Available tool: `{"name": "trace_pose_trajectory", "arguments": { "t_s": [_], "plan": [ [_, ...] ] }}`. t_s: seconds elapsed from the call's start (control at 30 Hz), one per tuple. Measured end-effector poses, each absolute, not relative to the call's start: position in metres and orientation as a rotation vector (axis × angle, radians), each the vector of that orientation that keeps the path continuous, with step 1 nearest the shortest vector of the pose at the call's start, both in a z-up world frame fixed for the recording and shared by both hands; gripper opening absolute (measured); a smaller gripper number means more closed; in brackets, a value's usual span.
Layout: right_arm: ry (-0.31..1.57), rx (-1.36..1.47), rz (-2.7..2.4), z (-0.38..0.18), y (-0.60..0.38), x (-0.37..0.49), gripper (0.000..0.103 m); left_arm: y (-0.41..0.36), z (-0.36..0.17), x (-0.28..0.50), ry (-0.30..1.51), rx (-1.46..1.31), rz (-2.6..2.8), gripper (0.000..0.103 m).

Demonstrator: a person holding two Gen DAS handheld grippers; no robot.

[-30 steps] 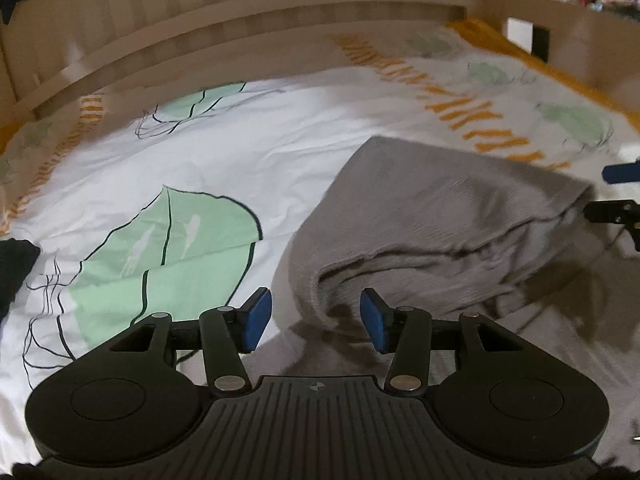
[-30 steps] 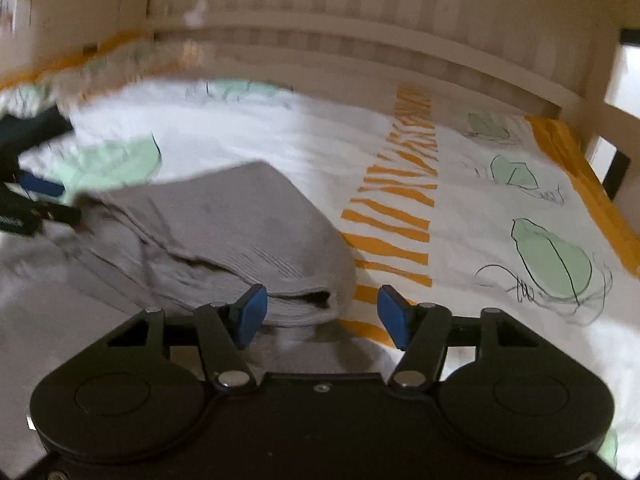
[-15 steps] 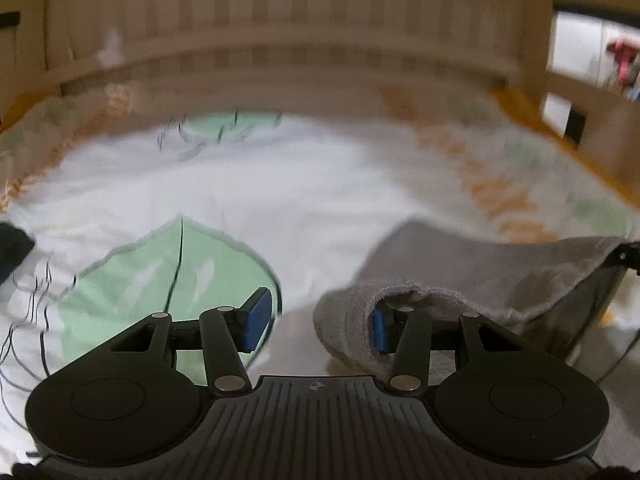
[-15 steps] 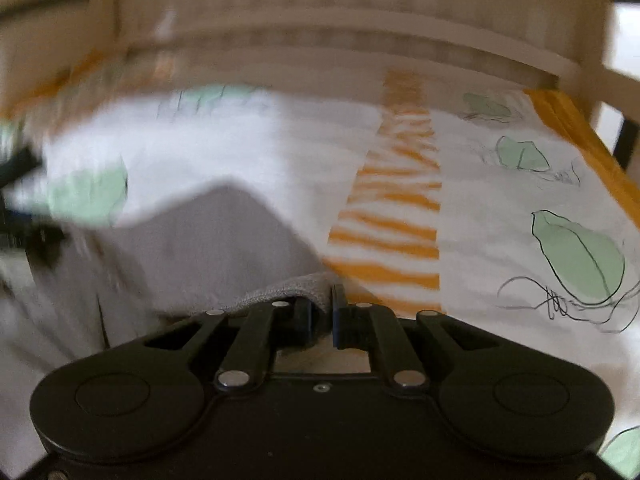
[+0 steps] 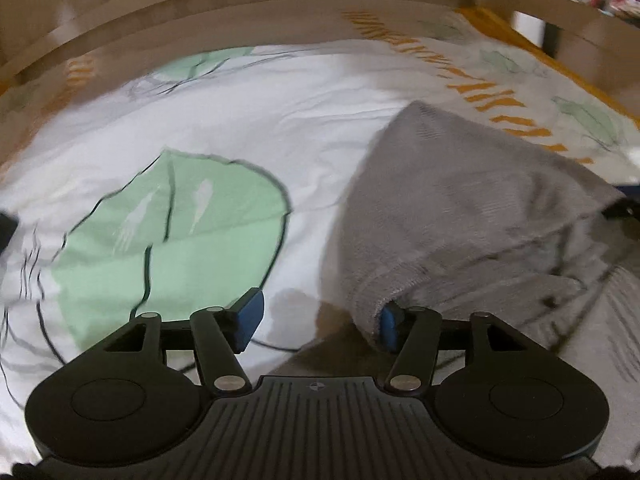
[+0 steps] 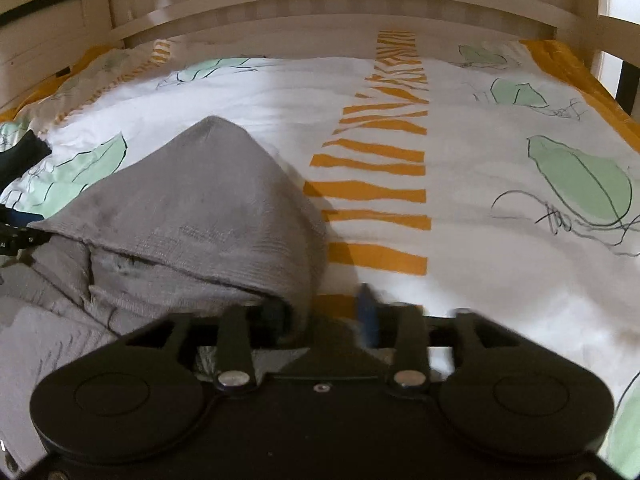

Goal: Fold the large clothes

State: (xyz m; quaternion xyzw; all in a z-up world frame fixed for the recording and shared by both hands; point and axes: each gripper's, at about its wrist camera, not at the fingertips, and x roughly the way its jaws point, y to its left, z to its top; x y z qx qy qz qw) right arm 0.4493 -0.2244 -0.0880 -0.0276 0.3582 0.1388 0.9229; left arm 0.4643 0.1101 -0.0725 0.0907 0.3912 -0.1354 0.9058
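On the bed (image 6: 500,264), a grey garment (image 6: 208,208) lies half folded.
Both grippers, left (image 5: 318,320) and right (image 6: 320,316), have just spread apart, releasing it; more folds probably remain.

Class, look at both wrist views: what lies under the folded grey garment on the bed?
The grey garment rests on the leaf-printed sheet, with more grey fabric layered beneath its folded flap. Whatever sheet pattern sits directly under it is covered, so it cannot be seen.
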Motion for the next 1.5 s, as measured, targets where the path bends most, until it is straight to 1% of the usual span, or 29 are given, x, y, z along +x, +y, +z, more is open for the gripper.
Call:
{"name": "trace_pose_trajectory", "arguments": {
  "t_s": [0.07,0.1,0.13,0.27,0.37,0.47,0.57,0.6,0.63,0.7,0.8,0.83,0.87,0.97,1.07,1.2,1.23,1.27,1.4,1.5],
  "plan": [
    [0.737,-0.05,0.302,-0.081,-0.228,0.445,0.063,0.109,-0.065,0.46,0.808,0.218,-0.324,0.059],
    [0.745,-0.045,0.311,-0.079,-0.23,0.442,0.07,0.11,-0.062,0.459,0.815,0.238,-0.341,0.061],
    [0.757,-0.043,0.319,-0.077,-0.233,0.44,0.074,0.109,-0.061,0.458,0.825,0.262,-0.35,0.063],
    [0.793,-0.059,0.336,-0.072,-0.236,0.429,0.074,0.113,-0.055,0.451,0.865,0.305,-0.399,0.064],
    [0.773,-0.047,0.358,-0.062,-0.236,0.42,0.074,0.129,-0.036,0.45,0.831,0.115,-0.441,0.064],
    [0.723,-0.001,0.375,-0.051,-0.233,0.421,0.074,0.135,-0.025,0.459,0.806,-0.113,-0.402,0.067],
    [0.689,0.04,0.375,-0.047,-0.221,0.435,0.073,0.122,-0.032,0.473,0.801,-0.174,-0.34,0.067],
    [0.684,0.047,0.375,-0.049,-0.216,0.439,0.065,0.116,-0.037,0.477,0.802,-0.175,-0.322,0.067],
    [0.685,0.056,0.374,-0.051,-0.211,0.445,0.053,0.11,-0.045,0.481,0.811,-0.176,-0.306,0.067],
    [0.698,0.07,0.35,-0.059,-0.204,0.455,0.038,0.105,-0.064,0.487,0.847,-0.176,-0.274,0.067],
    [0.743,0.051,0.303,-0.079,-0.202,0.466,0.039,0.103,-0.095,0.491,0.909,-0.126,-0.219,0.07],
    [0.771,0.045,0.29,-0.088,-0.205,0.467,0.039,0.106,-0.103,0.49,0.903,-0.121,-0.235,0.073],
    [0.794,0.038,0.283,-0.096,-0.209,0.468,0.039,0.109,-0.105,0.486,0.878,-0.129,-0.248,0.074],
    [0.793,0.074,0.297,-0.1,-0.225,0.462,0.041,0.113,-0.098,0.487,0.894,-0.102,-0.268,0.073],
    [0.768,0.072,0.317,-0.087,-0.232,0.458,0.044,0.116,-0.073,0.489,0.873,-0.105,-0.295,0.071],
    [0.691,0.067,0.375,-0.06,-0.231,0.464,0.053,0.115,-0.046,0.506,0.816,-0.138,-0.348,0.071],
    [0.684,0.073,0.385,-0.055,-0.229,0.471,0.056,0.111,-0.045,0.513,0.819,-0.128,-0.352,0.071],
    [0.684,0.072,0.391,-0.052,-0.226,0.478,0.057,0.107,-0.044,0.519,0.82,-0.11,-0.352,0.071],
    [0.695,0.024,0.425,-0.051,-0.203,0.505,0.058,0.089,-0.052,0.537,0.835,-0.029,-0.37,0.071],
    [0.718,0.01,0.44,-0.059,-0.187,0.523,0.059,0.081,-0.065,0.551,0.869,-0.028,-0.369,0.071]
  ]
}}
